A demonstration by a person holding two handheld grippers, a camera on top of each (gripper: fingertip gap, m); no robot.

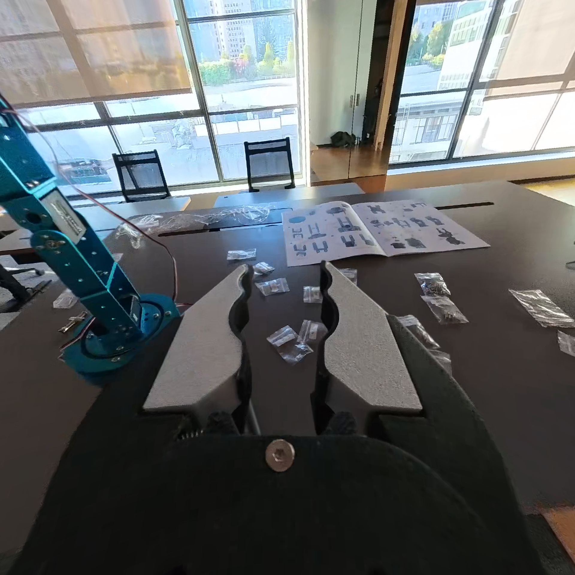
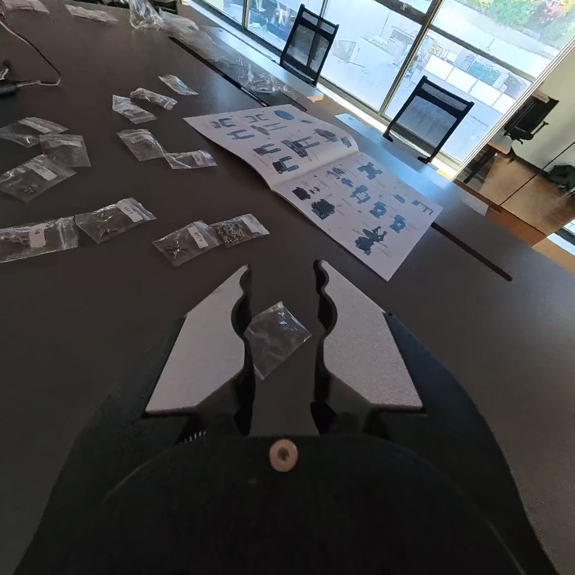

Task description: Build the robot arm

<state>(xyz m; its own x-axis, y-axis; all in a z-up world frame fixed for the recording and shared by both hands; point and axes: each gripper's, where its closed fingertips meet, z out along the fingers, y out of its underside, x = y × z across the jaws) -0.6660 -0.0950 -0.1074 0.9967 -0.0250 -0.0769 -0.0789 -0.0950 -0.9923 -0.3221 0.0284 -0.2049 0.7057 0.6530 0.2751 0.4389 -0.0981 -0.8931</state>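
My left gripper (image 1: 284,270) is open and empty above the dark table (image 1: 466,389). Small clear plastic bags of parts (image 1: 291,342) lie on the table between and beyond its fingers. A teal metal robot arm on a round base (image 1: 102,298) stands just left of it. My right gripper (image 2: 281,267) is open, and one small clear bag of screws (image 2: 275,337) lies on the table between its fingers, apart from both. Several more labelled bags (image 2: 115,219) lie to its left.
An open instruction booklet (image 1: 376,231) lies flat on the table beyond the bags; it also shows in the right wrist view (image 2: 320,180). Crumpled clear wrapping (image 1: 217,216) lies along the table's far slot. Two black chairs (image 1: 269,163) stand by the windows. Red wires (image 1: 149,236) trail from the teal arm.
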